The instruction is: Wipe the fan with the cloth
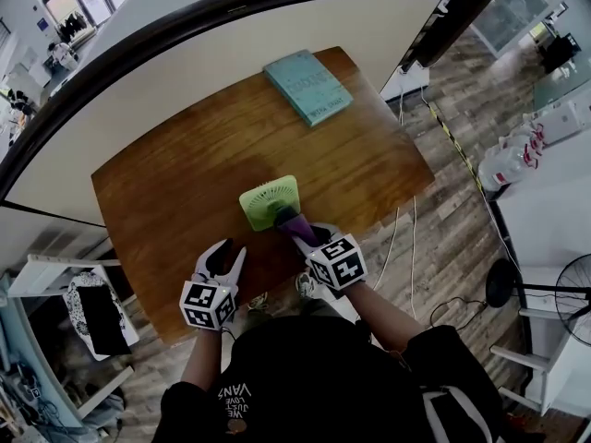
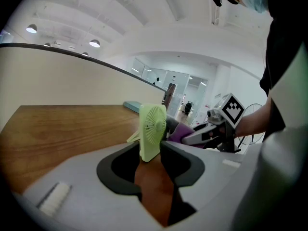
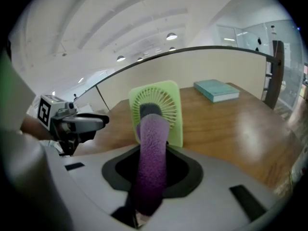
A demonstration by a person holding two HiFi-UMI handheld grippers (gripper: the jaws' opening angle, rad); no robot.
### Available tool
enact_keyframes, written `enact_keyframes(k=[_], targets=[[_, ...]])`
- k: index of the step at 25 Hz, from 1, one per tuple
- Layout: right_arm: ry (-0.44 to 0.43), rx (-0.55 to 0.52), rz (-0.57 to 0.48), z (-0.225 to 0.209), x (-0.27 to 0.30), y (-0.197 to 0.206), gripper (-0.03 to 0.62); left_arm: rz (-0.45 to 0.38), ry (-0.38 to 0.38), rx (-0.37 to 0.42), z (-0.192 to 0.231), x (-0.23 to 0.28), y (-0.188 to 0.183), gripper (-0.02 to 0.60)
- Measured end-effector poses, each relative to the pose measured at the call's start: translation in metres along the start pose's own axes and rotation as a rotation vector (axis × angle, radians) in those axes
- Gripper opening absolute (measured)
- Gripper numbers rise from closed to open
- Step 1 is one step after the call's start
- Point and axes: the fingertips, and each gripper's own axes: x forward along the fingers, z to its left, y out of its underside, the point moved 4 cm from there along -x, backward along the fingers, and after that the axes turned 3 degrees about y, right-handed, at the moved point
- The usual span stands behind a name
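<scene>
While the right gripper (image 1: 315,238) pinches the purple cloth (image 3: 151,143), jaws closed on its rolled end, the cloth tip points straight ahead at the fan (image 3: 156,112) grille, touching or nearly so. Fan stands upright near the worktop (image 1: 185,183) front edge, face toward the right jaws, edge-on to the left gripper (image 1: 228,255). Left jaws spread, holding nothing, near the fan but apart. 1 book (image 1: 307,85) lies at the far edge. Judgement: right hand is nearer; the wipe should run across the grille.
</scene>
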Motion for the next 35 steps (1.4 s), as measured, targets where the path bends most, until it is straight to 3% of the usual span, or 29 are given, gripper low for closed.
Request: enact_keyframes(k=[7, 12, 20, 35], targets=[[-0.11, -0.092, 0.064, 0.05, 0.036, 0.008, 0.1, 0.002, -0.017, -0.005, 0.003, -0.013, 0.004, 0.121], [-0.129, -0.144, 0.118, 0.06, 0.059, 0.014, 0.1, 0.0, -0.025, -0.016, 0.003, -0.016, 0.007, 0.121], [-0.078, -0.113, 0.126, 0.033, 0.058, 0.017, 0.1, 0.005, -0.012, -0.015, 0.002, -0.009, 0.007, 0.121], [0.116, 0.028, 0.11, -0.053, 0.019, 0.03, 0.1, 0.008, 0.016, -0.002, -0.01, 0.008, 0.002, 0.121]])
